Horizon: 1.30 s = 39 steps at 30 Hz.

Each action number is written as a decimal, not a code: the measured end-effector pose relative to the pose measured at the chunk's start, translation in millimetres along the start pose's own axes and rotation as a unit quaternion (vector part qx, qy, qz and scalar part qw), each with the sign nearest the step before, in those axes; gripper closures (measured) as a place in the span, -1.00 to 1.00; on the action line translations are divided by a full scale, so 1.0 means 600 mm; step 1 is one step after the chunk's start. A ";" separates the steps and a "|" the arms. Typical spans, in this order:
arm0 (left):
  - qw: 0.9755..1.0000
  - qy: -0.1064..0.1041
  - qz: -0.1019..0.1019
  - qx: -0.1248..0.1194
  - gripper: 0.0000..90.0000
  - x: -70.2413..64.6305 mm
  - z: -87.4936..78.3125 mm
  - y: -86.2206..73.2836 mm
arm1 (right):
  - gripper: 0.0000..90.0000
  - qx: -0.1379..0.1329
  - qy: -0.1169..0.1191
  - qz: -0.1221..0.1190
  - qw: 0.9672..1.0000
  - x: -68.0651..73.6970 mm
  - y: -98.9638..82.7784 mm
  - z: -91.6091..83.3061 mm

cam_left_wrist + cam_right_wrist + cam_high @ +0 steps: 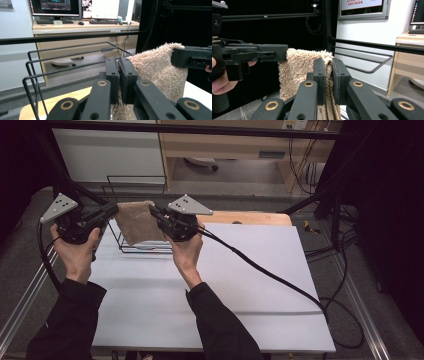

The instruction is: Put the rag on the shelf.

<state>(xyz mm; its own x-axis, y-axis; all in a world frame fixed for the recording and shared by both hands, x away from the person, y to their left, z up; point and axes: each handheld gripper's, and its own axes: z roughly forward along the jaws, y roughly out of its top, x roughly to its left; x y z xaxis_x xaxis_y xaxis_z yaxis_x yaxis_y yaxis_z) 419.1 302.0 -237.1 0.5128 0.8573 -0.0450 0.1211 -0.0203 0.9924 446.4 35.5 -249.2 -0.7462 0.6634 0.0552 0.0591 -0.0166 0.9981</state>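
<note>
A beige fluffy towel (pixel 136 222) hangs stretched between my two grippers, above a black wire rack (pixel 142 247) at the far left of the white table (pixel 240 285). My left gripper (pixel 112 211) is shut on the towel's left top corner, and in its own view the jaws (pixel 119 65) pinch the towel (pixel 157 72) edge. My right gripper (pixel 152 211) is shut on the right top corner. In the right gripper view its jaws (pixel 329 65) clamp folded towel (pixel 297 67) layers. Each gripper view shows the other gripper farther off, gripping the opposite corner.
The wire rack (pixel 50 72) has raised bars right behind the towel. A thick black cable (pixel 270 275) trails from the right gripper across the table to the right. A black frame bar (pixel 200 129) crosses overhead, with a wooden desk (pixel 85 27) and monitors beyond.
</note>
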 end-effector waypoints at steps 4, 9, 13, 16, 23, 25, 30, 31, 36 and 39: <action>1.000 0.001 -0.005 -0.009 0.90 0.006 -0.001 0.004 | 0.85 -0.004 -0.001 -0.003 1.000 0.002 0.009 0.006; 1.000 0.003 -0.006 -0.018 0.90 0.012 -0.003 0.016 | 0.84 -0.008 0.001 -0.008 1.000 0.004 0.022 0.013; 1.000 0.008 -0.003 -0.022 0.90 0.017 -0.004 0.026 | 0.84 -0.011 -0.001 -0.013 1.000 0.007 0.033 0.020; 1.000 0.011 -0.001 -0.027 0.90 0.020 -0.005 0.036 | 0.84 -0.015 -0.001 -0.012 1.000 0.010 0.041 0.024; 0.999 0.015 0.001 -0.033 0.91 0.027 -0.005 0.055 | 0.84 -0.023 -0.004 -0.013 1.000 0.011 0.055 0.035; 0.999 0.015 0.001 -0.036 0.91 0.029 -0.004 0.058 | 0.84 -0.025 -0.003 -0.012 1.000 0.011 0.059 0.036; 0.999 0.018 0.005 -0.040 0.91 0.033 -0.001 0.069 | 0.84 -0.029 -0.005 -0.014 0.999 0.011 0.070 0.041; 0.999 0.017 0.005 -0.042 0.90 0.033 0.000 0.072 | 0.84 -0.030 -0.005 -0.015 0.999 0.011 0.072 0.042; 0.999 0.020 0.006 -0.049 0.91 0.039 0.004 0.081 | 0.84 -0.034 -0.008 -0.014 0.999 0.008 0.085 0.049; 0.998 0.024 0.005 -0.051 0.91 0.044 0.006 0.086 | 0.85 -0.036 -0.011 -0.021 0.999 0.010 0.093 0.055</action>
<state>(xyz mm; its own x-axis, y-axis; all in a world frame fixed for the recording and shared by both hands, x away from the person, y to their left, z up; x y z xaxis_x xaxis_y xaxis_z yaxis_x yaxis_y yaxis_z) 441.9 321.9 -187.5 0.4722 0.8809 -0.0327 0.0276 0.0223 0.9994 467.3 63.2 -193.8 -0.7322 0.6810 0.0143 -0.0194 -0.0417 0.9989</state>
